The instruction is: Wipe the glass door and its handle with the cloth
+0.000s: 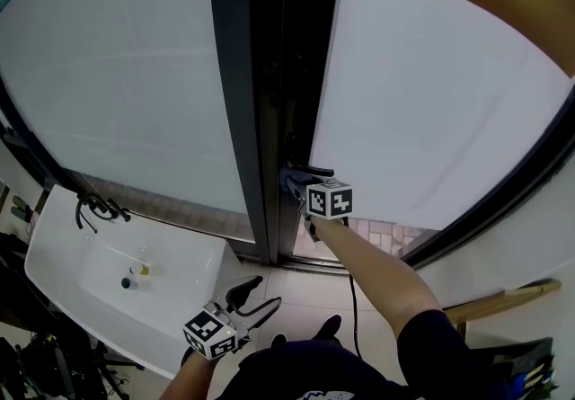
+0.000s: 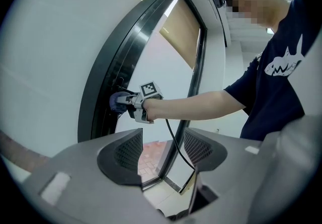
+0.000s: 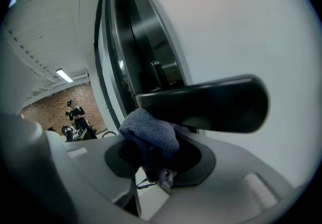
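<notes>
The frosted glass door [image 1: 422, 102] stands in a black frame [image 1: 269, 93]. Its black lever handle [image 3: 211, 103] juts out just above my right gripper [image 3: 153, 155]. That gripper is shut on a bunched blue-grey cloth [image 3: 151, 135], and the cloth presses against the underside of the handle near its base. In the head view the right gripper [image 1: 301, 187] sits at the handle [image 1: 314, 172] with the cloth [image 1: 292, 179] at its tip. My left gripper [image 1: 256, 295] hangs low by my body, open and empty. From the left gripper view the cloth [image 2: 118, 101] shows at the door edge.
A white washbasin [image 1: 54, 245] with a black tap [image 1: 94, 208] stands at the lower left, small bottles in its bowl. A second frosted pane [image 1: 117, 75] fills the left. A cable [image 1: 352, 299] hangs from the right gripper. Tiled floor [image 1: 296, 295] lies below.
</notes>
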Motion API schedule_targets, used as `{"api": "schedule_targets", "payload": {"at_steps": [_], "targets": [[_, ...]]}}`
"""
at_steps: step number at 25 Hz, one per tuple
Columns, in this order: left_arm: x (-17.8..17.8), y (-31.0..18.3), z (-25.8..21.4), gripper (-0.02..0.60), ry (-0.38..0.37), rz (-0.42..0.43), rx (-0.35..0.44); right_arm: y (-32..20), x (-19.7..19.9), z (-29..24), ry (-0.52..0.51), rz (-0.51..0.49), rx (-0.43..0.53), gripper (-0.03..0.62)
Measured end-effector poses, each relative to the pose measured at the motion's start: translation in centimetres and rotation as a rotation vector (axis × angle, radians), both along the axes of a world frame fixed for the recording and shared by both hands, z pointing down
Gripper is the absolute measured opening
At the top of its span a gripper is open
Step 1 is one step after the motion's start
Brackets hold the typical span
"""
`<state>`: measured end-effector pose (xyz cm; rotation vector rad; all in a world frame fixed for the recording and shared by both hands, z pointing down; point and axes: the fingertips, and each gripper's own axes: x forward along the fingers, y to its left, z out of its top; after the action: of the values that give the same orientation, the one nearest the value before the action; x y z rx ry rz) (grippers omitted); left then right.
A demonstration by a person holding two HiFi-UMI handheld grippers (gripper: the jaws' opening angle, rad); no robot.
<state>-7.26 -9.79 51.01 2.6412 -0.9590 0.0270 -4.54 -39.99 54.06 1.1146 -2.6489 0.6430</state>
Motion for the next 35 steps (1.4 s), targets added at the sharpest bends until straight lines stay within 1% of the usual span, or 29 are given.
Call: {"api": "schedule_targets", "payload": {"at_steps": [3,5,12,15,20,22,24,27,29,31,33,35], "targets": [[-0.6,0.0,0.5,0.252,0.002,-0.017,-0.008,-0.5,-0.5,0.9,0.048,0.001,-0.015,0.137],[-0.8,-0.1,0.9,0.252,0.007,-0.021,-0.009,-0.6,-0.5,1.1,0.062,-0.005,-0.012,0.137],[-0.1,-0.9,0.9,0.252,0.015,-0.005,-0.004,-0.9,0.2,1.6,0.049,0.007,-0.037,0.137],[0.2,-1.1,0.6,0.252,0.019,0.007,0.0,-1.0,1.1,2.3,0.055,0.029,-0.061,0.137],[0.3,-1.0,0.4,0.252,0.01,0.006,-0.006,-0.8,3.5,4.4,0.099,0.079,-0.122,0.135],[0.1,-0.9,0.5,0.252,0.012,0.004,-0.006,-0.6,4.3,4.8,0.096,0.086,-0.133,0.135],[0.0,-0.9,0.6,0.252,0.012,0.002,-0.005,-0.3,4.4,4.2,0.055,0.085,-0.116,0.135],[-0.1,-1.0,0.6,0.252,0.013,0.004,-0.006,0.0,3.1,2.2,-0.004,0.056,-0.056,0.135],[0.0,-1.2,0.7,0.252,0.018,0.009,-0.003,-0.3,1.9,1.3,-0.012,0.029,-0.038,0.135],[0.1,-1.4,0.8,0.252,0.024,0.01,-0.001,-0.8,1.2,1.4,-0.015,0.023,-0.062,0.135],[0.2,-1.4,0.8,0.252,0.022,0.012,-0.002,-1.1,1.2,1.8,-0.006,0.023,-0.081,0.135],[0.2,-1.5,0.9,0.252,0.019,0.014,-0.004,-1.3,1.7,2.4,0.024,0.026,-0.081,0.135]]}}
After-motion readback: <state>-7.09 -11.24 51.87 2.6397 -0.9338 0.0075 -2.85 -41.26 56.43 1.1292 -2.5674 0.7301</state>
